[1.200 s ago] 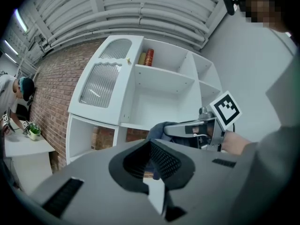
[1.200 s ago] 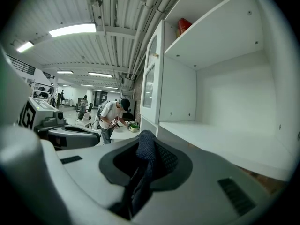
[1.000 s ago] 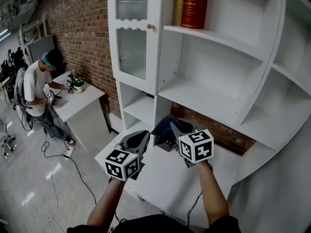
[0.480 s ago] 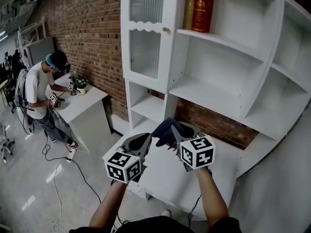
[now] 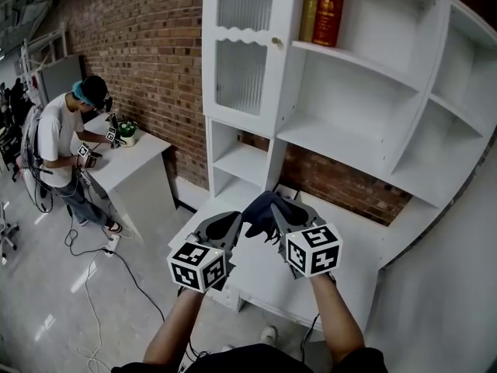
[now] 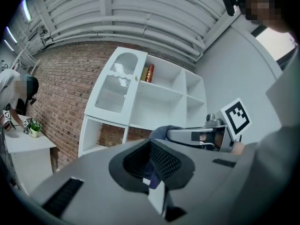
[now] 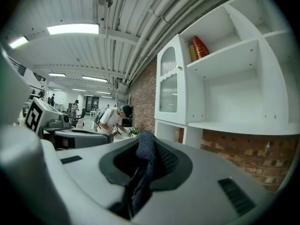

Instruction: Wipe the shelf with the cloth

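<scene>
The right gripper (image 5: pixel 279 216) is clamping the dark blue cloth (image 5: pixel 260 204), which is bunching up out of its closed jaws. The left gripper (image 5: pixel 225 225) is sitting just beside it with its jaws pressed together; a thin bluish sliver is showing at their seam, and it cannot be determined whether this is cloth. Both grippers are hanging over the white base ledge (image 5: pixel 256 274) of the shelf unit (image 5: pixel 361 103), near the ledge's front edge and apart from the open compartments above. Those compartments are standing bare, except for the top one, where books (image 5: pixel 322 10) are standing upright. A glass door (image 5: pixel 241 76) is closing off the upper left section. To the left, well apart, a person (image 5: pixel 58 142) is working at a small table (image 5: pixel 136 165) against the brick wall (image 5: pixel 147 61), with open floor (image 5: pixel 46 286) between.
</scene>
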Demonstrator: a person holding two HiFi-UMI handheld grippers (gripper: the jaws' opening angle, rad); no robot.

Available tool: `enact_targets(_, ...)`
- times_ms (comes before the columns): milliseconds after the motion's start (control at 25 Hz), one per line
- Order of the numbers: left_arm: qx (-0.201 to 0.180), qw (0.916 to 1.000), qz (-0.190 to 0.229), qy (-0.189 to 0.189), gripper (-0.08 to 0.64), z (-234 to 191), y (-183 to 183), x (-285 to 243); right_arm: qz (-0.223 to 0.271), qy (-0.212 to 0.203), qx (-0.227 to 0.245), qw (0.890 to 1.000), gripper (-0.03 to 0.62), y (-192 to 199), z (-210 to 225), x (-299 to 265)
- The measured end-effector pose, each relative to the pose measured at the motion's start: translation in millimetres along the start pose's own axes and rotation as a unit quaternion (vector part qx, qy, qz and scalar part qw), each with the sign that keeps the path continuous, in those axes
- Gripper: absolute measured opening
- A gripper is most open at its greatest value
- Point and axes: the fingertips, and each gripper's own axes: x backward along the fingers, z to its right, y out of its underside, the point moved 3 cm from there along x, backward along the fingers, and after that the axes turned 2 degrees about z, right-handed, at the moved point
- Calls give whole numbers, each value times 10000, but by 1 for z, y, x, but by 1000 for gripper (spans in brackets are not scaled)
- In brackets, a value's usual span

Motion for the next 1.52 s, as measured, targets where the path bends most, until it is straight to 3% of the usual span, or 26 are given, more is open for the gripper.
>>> enact_targets(680,7,10000,16,89,17,-1,-1,48,174,135,-79,9997,66,8,-45,23)
enact_targets(1520,-97,9995,57,312,17,50,-5,4,386,257,-158,9988,66,10,-2,59)
